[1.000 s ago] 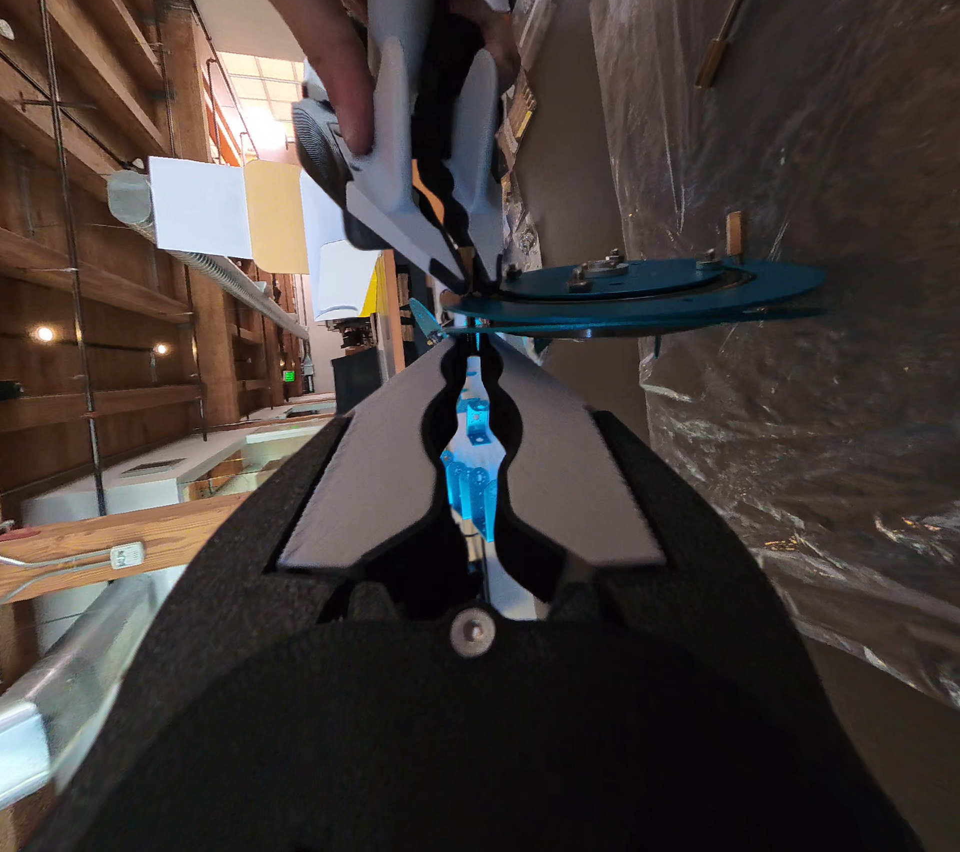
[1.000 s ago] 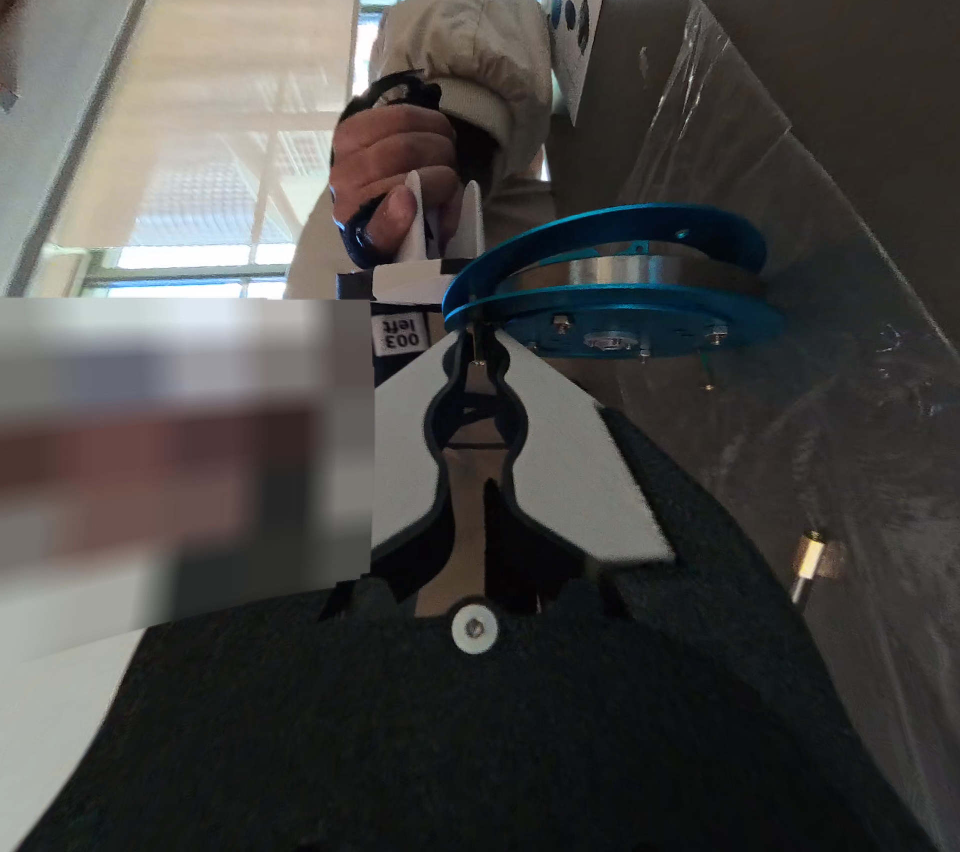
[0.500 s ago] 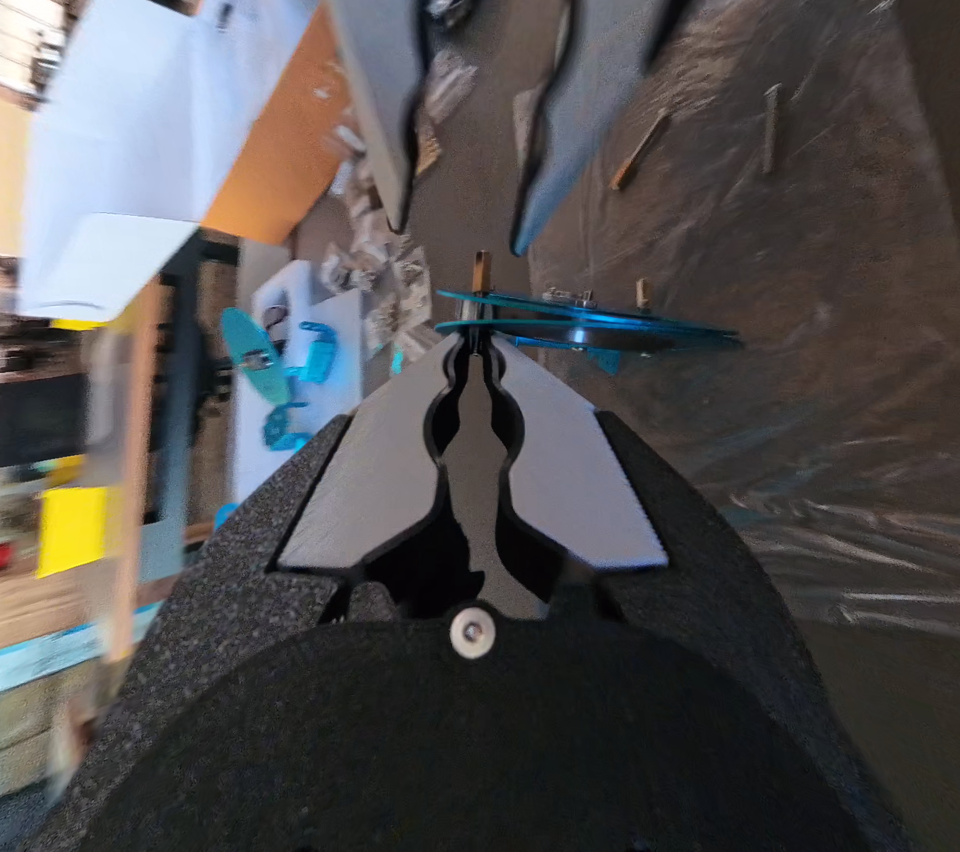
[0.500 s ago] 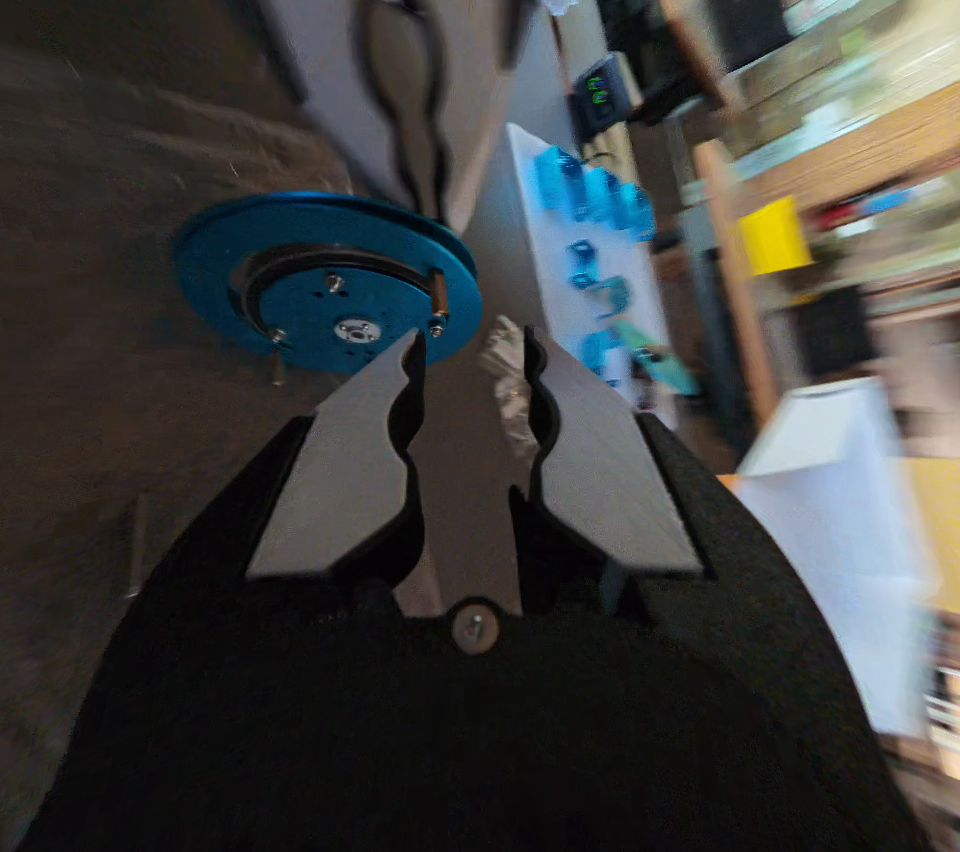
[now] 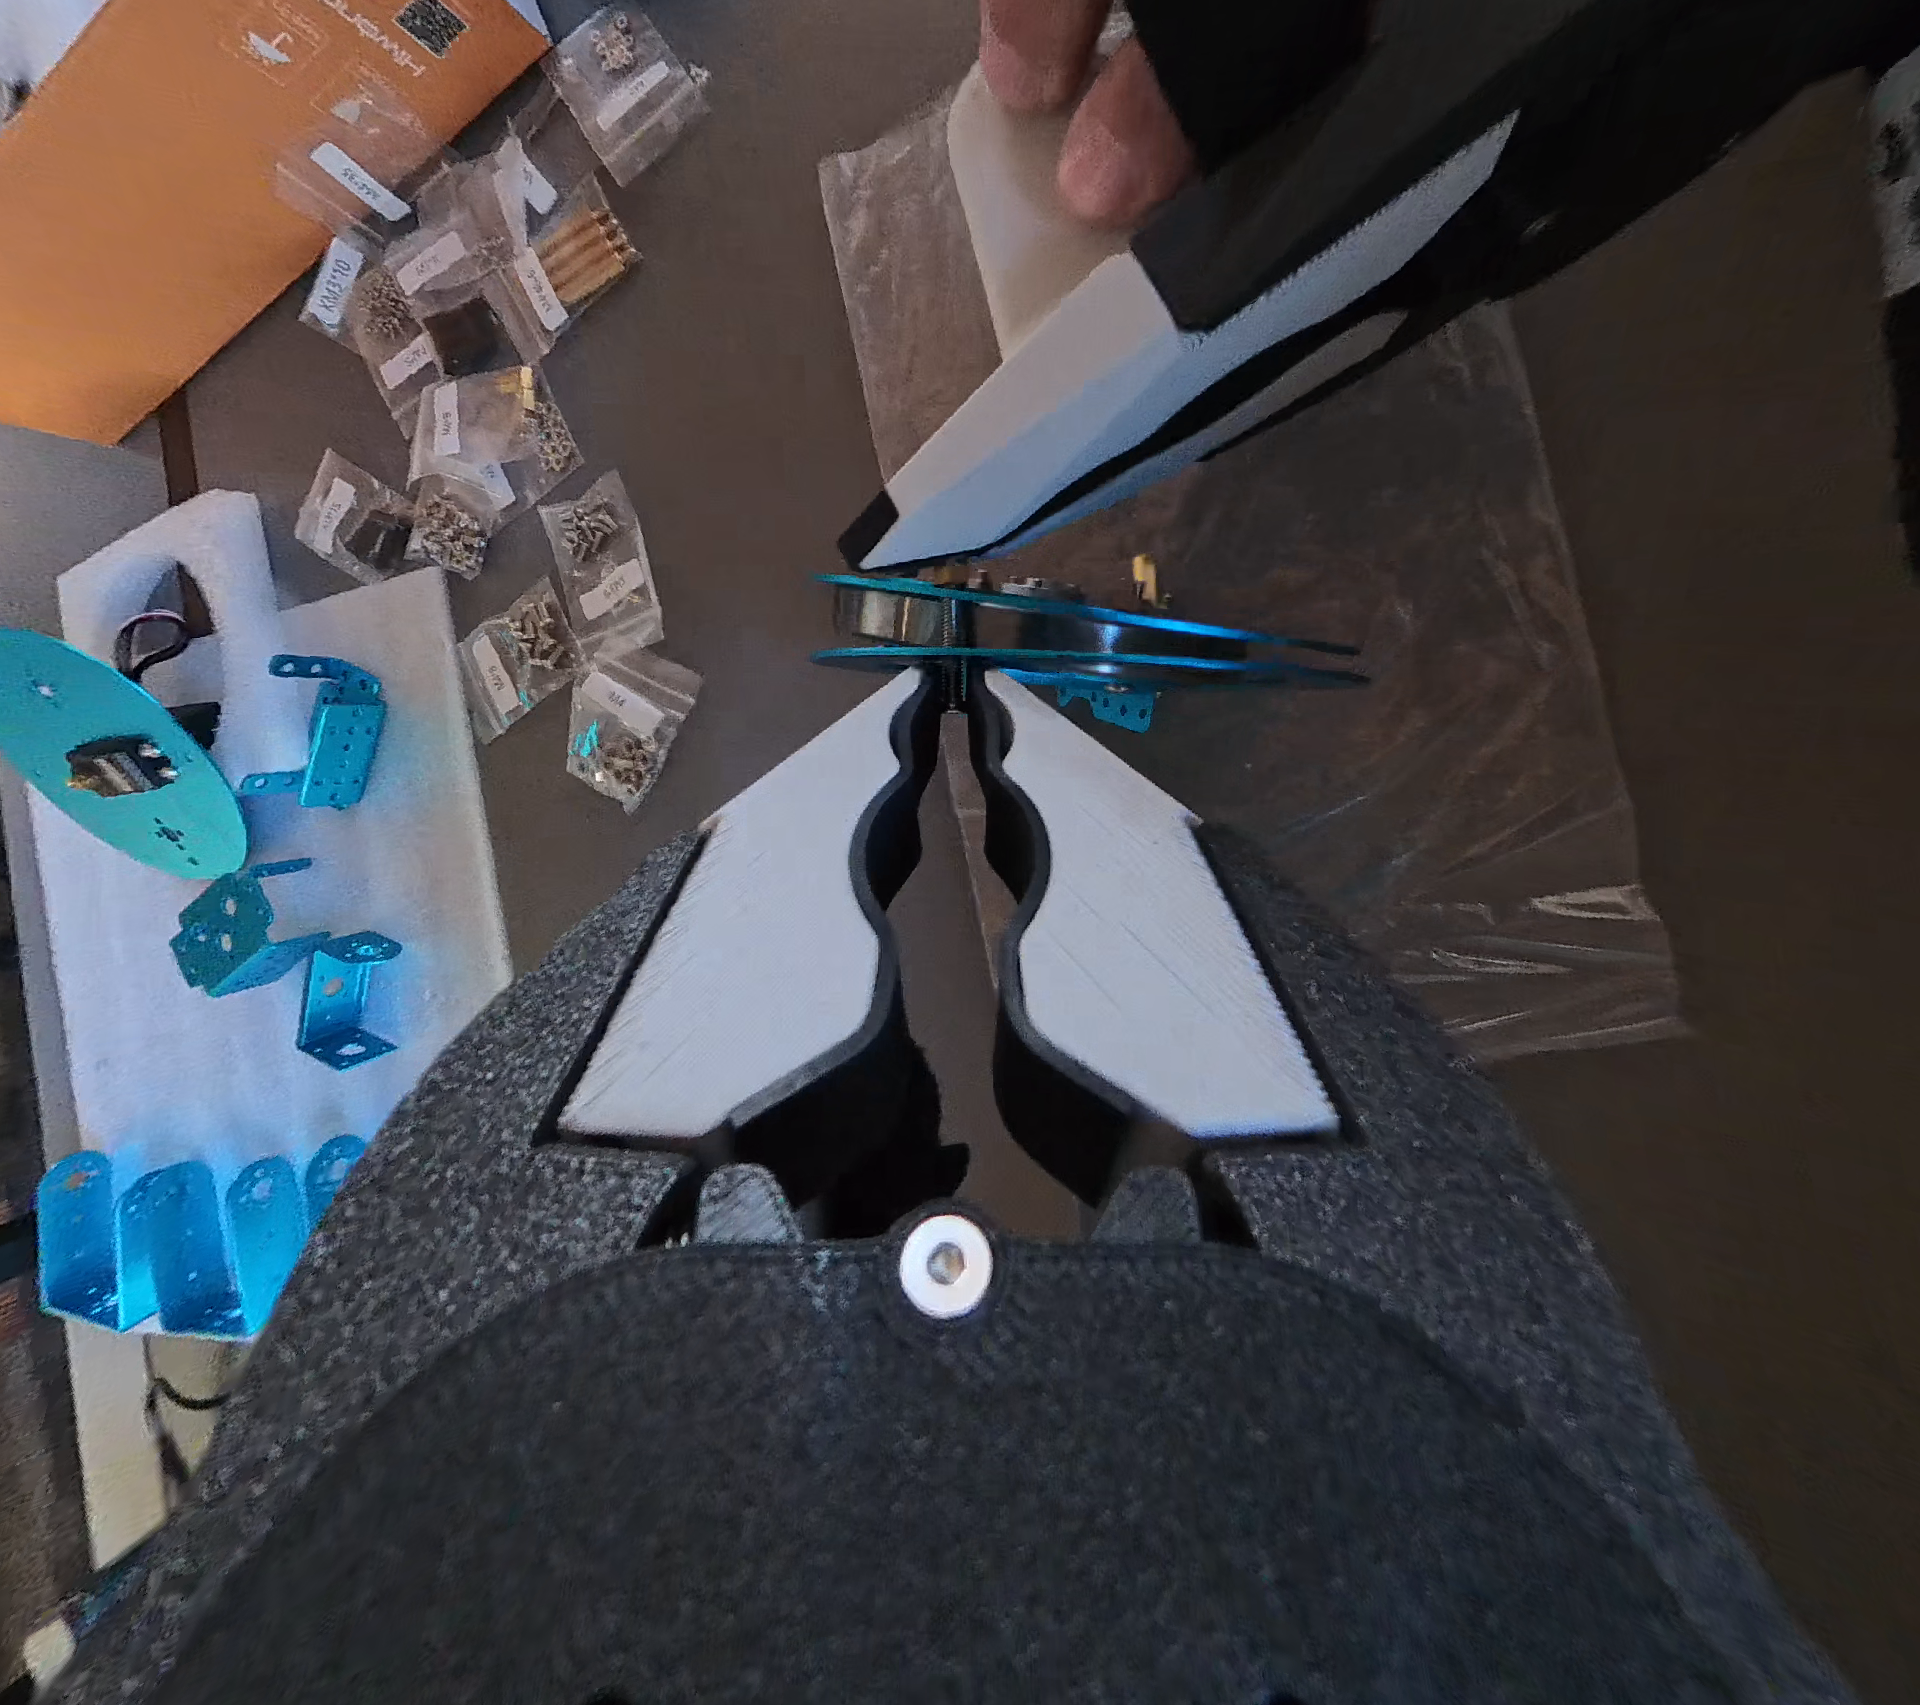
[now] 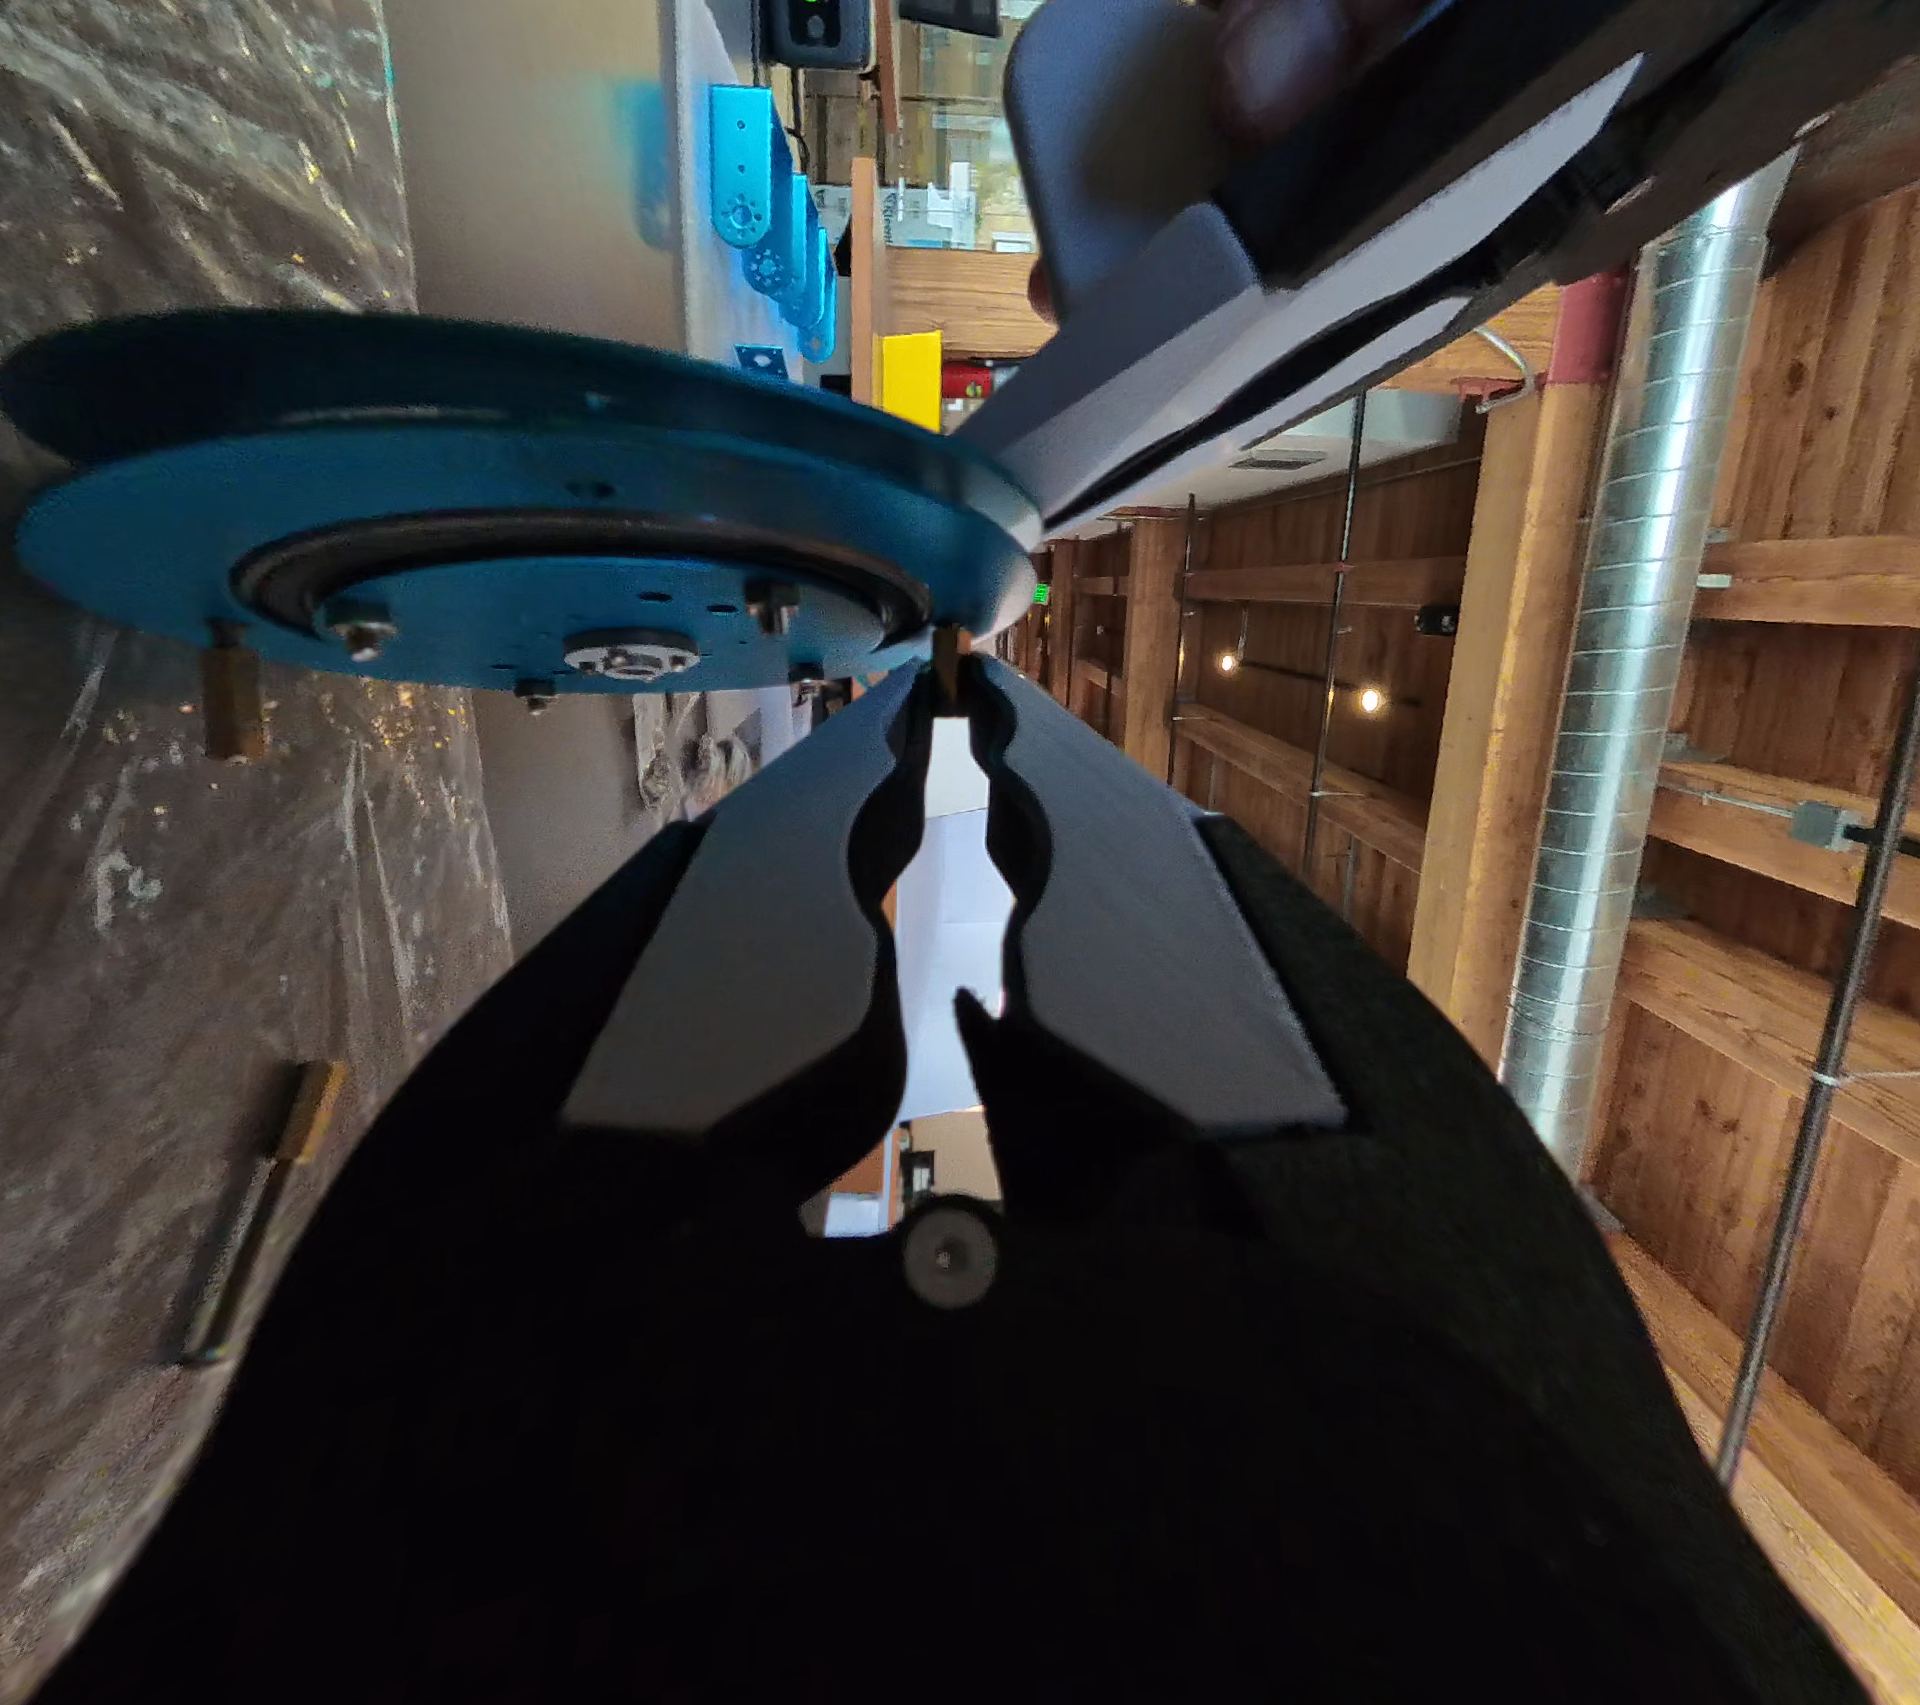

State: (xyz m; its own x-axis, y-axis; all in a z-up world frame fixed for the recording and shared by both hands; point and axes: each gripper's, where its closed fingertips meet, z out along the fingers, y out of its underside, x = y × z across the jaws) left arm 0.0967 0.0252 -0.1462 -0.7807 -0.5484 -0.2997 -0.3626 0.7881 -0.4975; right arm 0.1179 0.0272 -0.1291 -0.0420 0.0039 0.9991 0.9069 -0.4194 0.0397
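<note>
The blue two-disc assembly (image 5: 1091, 647) is hanging just above the clear plastic sheet (image 5: 1455, 824) — pinched from both sides. The left gripper (image 5: 954, 687) is clamping a threaded post at its rim; the right gripper (image 6: 948, 676) is nipping a brass standoff (image 6: 948, 656).

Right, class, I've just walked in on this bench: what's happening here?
A person holds two grippers on a blue two-disc turntable assembly over a clear plastic sheet. The left gripper pinches a threaded post at its rim; the right gripper pinches a brass standoff. Blue brackets and hardware bags lie alongside.
</note>
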